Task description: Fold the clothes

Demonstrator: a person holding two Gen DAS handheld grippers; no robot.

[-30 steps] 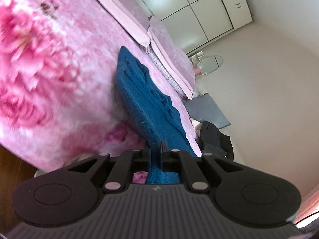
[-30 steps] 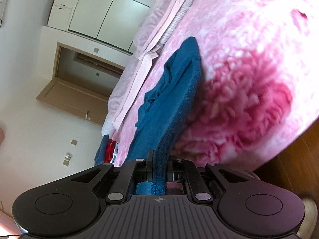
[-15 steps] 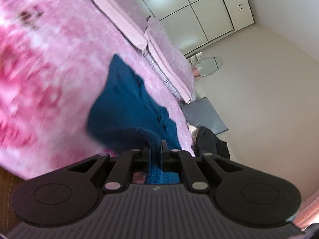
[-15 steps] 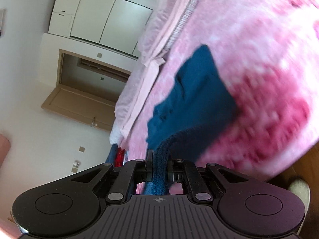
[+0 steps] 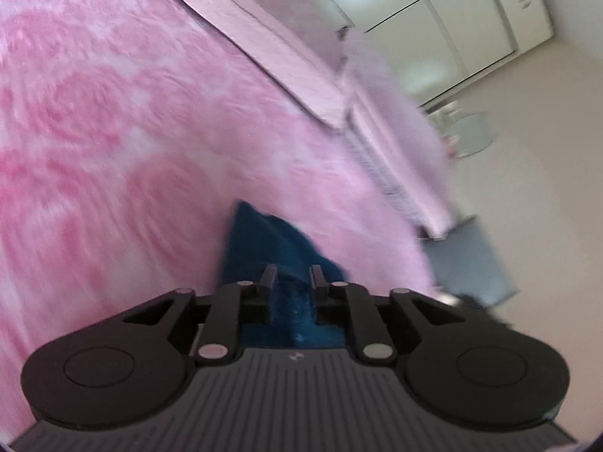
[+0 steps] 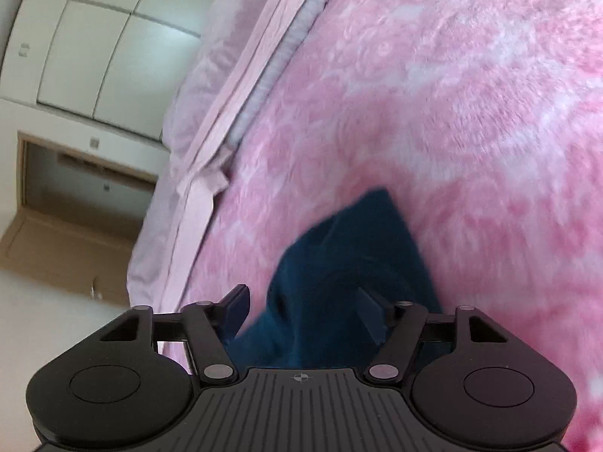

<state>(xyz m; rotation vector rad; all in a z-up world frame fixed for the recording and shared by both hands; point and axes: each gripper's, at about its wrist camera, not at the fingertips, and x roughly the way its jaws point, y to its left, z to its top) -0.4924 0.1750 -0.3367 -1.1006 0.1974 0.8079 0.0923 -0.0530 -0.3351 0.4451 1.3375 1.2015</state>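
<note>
In the left wrist view the left gripper (image 5: 292, 277) sits low in the frame at 6 o'clock, its jaws opening with a narrow gap, and a ridge of the dark blue garment (image 5: 264, 241) runs up between them; whether the pads press on the cloth cannot be told through the blur. The garment lies folded on the pink floral blanket (image 5: 132, 120), its far corner poking toward 12 o'clock just beyond the fingertips. Farther off, at about 1 o'clock, a pale pink pillow (image 5: 392, 113) lies along the bed edge, a grey cushion (image 5: 467, 256) rests at 3 o'clock, and white wardrobe doors (image 5: 433, 3) fill the top right. In the right wrist view the right gripper (image 6: 301, 305) has its jaws opening and spread wide, both pads clear of the cloth (the garment (image 6: 354, 263) lies between and beyond them, loose). Its far corner points toward 12 o'clock on the blanket (image 6: 471, 94). Beyond, the pillow edge (image 6: 241, 75) runs from 9 up toward 12 o'clock, with a wooden door frame (image 6: 75, 196) at 9 o'clock and the wardrobe (image 6: 94, 37) at 10 o'clock.
</note>
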